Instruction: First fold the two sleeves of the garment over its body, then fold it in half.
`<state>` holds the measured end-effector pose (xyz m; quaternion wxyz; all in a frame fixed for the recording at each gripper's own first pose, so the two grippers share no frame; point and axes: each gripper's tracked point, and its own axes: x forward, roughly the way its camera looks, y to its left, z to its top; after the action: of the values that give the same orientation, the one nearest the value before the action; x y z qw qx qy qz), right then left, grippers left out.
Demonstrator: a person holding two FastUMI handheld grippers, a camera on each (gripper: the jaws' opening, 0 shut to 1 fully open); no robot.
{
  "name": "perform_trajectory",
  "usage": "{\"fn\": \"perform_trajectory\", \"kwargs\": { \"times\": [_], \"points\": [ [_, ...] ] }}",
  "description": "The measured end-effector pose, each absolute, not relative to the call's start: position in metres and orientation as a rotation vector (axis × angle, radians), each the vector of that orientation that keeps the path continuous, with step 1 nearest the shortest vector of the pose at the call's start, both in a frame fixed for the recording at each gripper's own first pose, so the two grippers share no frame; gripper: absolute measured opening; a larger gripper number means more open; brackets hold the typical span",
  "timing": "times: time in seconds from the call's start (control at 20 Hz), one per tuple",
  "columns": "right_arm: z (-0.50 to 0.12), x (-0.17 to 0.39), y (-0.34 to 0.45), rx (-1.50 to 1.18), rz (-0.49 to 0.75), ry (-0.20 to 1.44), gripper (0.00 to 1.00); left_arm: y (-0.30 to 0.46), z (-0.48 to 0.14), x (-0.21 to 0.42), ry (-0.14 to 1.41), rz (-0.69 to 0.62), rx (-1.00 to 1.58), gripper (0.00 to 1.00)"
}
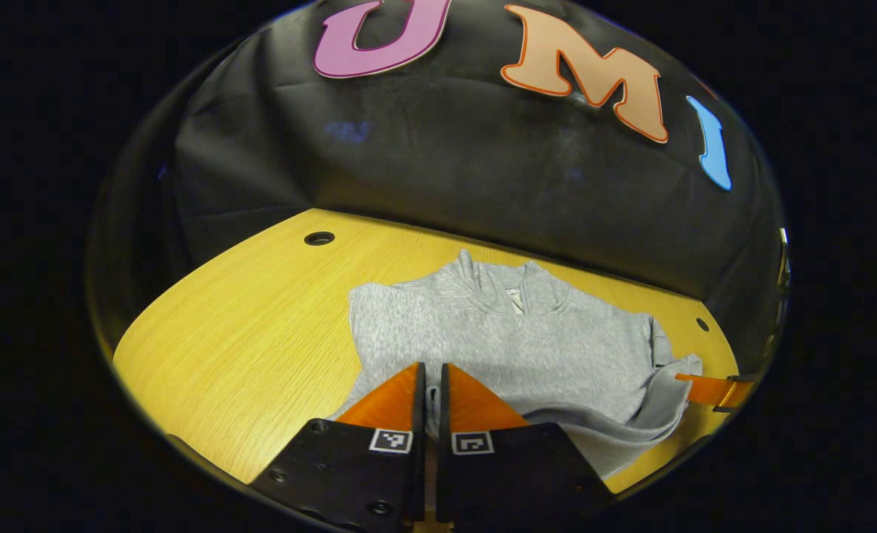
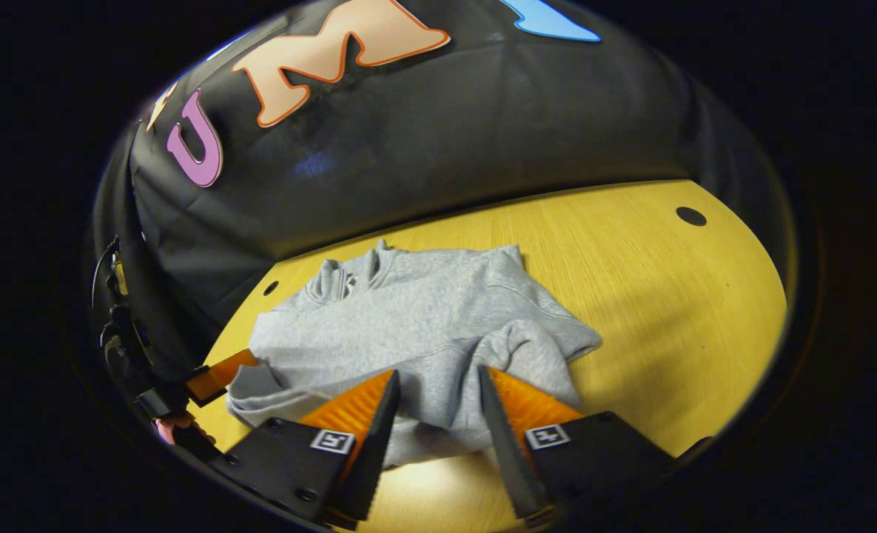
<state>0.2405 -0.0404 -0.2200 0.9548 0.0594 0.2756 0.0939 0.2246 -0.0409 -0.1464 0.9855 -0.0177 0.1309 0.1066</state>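
Note:
A grey sweatshirt (image 1: 512,333) lies on the yellow wooden table (image 1: 260,326), collar toward the black wall. In the left gripper view, my left gripper (image 1: 431,368) is shut on a fold of the sweatshirt's near edge, with grey cloth showing in the thin gap. The right gripper's orange finger (image 1: 712,390) touches the bunched right side. In the right gripper view, my right gripper (image 2: 438,371) stands open over the sweatshirt (image 2: 408,318), its near edge lying in the wide gap. A sleeve (image 2: 527,348) is folded over the body beside the right finger. The left gripper (image 2: 216,379) sits at the cloth's left edge.
The table (image 2: 667,311) has round cable holes (image 1: 319,238) (image 2: 690,216) near its far corners and bare wood on both sides of the garment. The black cloth wall rises right behind the collar. A hand (image 2: 175,426) holds the left gripper.

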Motion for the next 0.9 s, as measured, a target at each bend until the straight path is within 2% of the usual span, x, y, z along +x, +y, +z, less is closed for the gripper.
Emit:
{"fn": "perform_trajectory", "kwargs": {
  "times": [0.05,0.1,0.15,0.2,0.3,0.6,0.8,0.85,0.9],
  "points": [
    [-0.217,0.242,-0.039,0.090,0.192,0.544,0.82,-0.043,-0.146,0.228,0.263,0.210,-0.038,0.28],
    [-0.209,0.242,-0.037,0.067,0.194,0.516,0.83,-0.038,-0.141,0.221,0.259,0.236,-0.021,0.51],
    [-0.198,0.242,-0.035,0.057,0.197,0.486,0.93,-0.033,-0.136,0.214,0.255,0.258,-0.004,0.74],
    [-0.185,0.244,-0.029,0.057,0.203,0.434,0.97,-0.031,-0.129,0.206,0.251,0.269,0.004,0.97],
    [-0.149,0.241,-0.026,0.045,0.203,0.332,0.97,-0.035,-0.104,0.185,0.217,0.249,0.004,0.95],
    [-0.090,0.186,-0.020,-0.006,0.195,0.227,0.97,-0.052,-0.059,0.121,0.171,0.161,0.032,0.95],
    [-0.069,0.138,-0.010,-0.017,0.188,0.182,0.98,-0.060,-0.049,0.083,0.181,0.118,0.030,0.95],
    [-0.068,0.127,-0.009,-0.006,0.181,0.178,0.94,-0.062,-0.050,0.074,0.188,0.109,0.032,0.95],
    [-0.067,0.114,-0.007,0.006,0.180,0.171,0.97,-0.065,-0.052,0.064,0.193,0.092,0.036,0.95]
  ]
}}
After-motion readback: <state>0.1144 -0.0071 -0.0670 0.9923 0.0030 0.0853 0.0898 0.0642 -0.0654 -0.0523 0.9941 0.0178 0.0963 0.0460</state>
